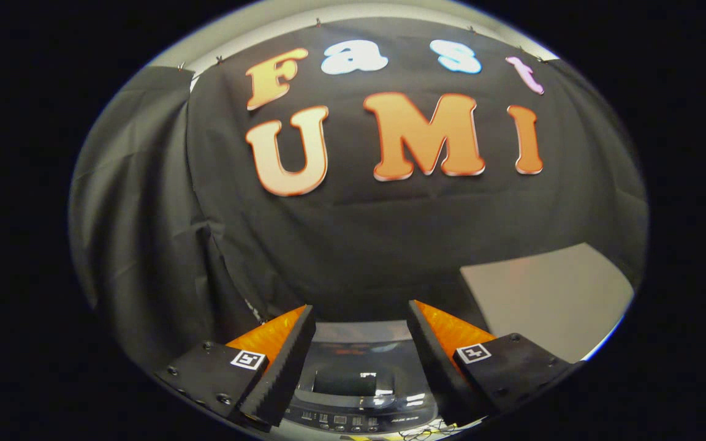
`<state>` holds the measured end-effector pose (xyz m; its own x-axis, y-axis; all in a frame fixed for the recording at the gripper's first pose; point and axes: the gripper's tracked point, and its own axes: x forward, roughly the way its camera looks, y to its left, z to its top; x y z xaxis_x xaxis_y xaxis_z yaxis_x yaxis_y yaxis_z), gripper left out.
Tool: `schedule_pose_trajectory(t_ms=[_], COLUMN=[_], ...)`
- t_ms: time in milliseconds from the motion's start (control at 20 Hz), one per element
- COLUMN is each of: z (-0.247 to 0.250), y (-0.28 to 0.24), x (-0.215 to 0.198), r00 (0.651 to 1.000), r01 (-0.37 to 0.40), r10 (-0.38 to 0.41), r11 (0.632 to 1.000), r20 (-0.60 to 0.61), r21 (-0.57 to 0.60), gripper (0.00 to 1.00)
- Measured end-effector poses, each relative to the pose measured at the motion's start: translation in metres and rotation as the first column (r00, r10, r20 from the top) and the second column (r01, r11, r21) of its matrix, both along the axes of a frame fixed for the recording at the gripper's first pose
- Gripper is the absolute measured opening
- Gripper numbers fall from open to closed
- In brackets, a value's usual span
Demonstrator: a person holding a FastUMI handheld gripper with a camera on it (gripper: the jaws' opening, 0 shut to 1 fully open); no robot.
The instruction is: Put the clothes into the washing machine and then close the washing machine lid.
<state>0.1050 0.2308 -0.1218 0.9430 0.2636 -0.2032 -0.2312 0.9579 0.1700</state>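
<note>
My gripper (360, 313) is open, with a wide gap between its two fingers and nothing held. Below and between the fingers lies the top of the washing machine (359, 392): a dark glossy lid with a window and a control panel strip along its near edge. The lid appears down and flat. The gripper hovers above the machine, pointing toward the black cloth wall beyond it. No clothes are visible.
A grey table top (543, 294) stands to the right of the machine, beyond the right finger. Black cloth hangs behind and to the left of the machine.
</note>
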Motion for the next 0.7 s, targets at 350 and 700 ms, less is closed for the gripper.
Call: schedule_pose_trajectory(t_ms=[350, 700], z=[0.086, 0.103], y=[-0.119, -0.224], x=[-0.044, -0.076], r00=[0.985, 0.968], r01=[0.104, 0.175], r10=[-0.099, -0.169], r11=[0.994, 0.984], r20=[0.144, 0.187], r21=[-0.029, -0.013], gripper=[0.97, 0.98])
